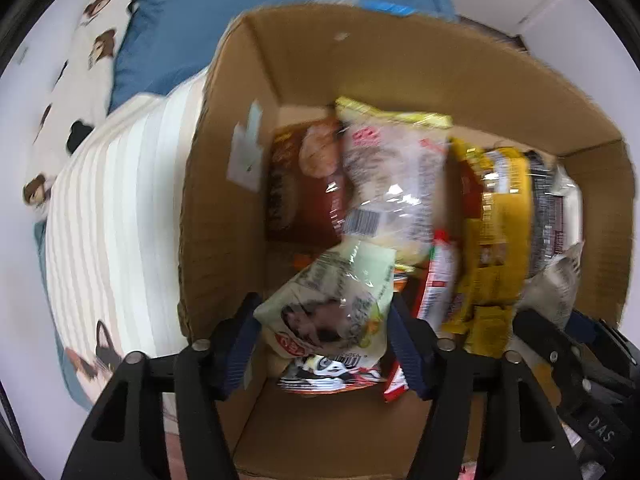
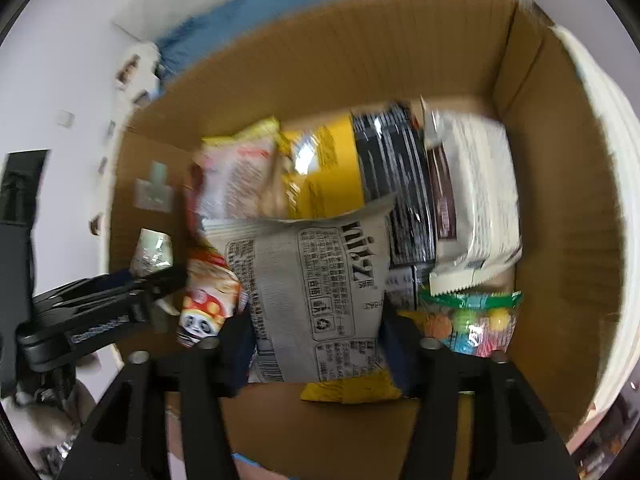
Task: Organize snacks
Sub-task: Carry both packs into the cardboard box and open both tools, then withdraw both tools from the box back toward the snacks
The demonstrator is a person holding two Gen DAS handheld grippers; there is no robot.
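A cardboard box [image 1: 360, 64] holds several snack packets standing in a row. My left gripper [image 1: 324, 328] is shut on a pale green snack packet [image 1: 340, 300] and holds it inside the box near its left wall. My right gripper [image 2: 316, 344] is shut on a grey snack packet [image 2: 320, 288] with printed text, inside the same box [image 2: 360, 64]. The left gripper and its green packet [image 2: 154, 250] show at the left of the right wrist view. The right gripper's fingers [image 1: 560, 344] show at the lower right of the left wrist view.
The box stands on a bed with a striped cream cover [image 1: 120, 216], a blue quilt [image 1: 240, 12] and a bear-print pillow [image 1: 92, 40]. In the box are yellow [image 2: 320, 168], black [image 2: 396, 184], white [image 2: 472, 200] and colourful candy [image 2: 472, 320] packets.
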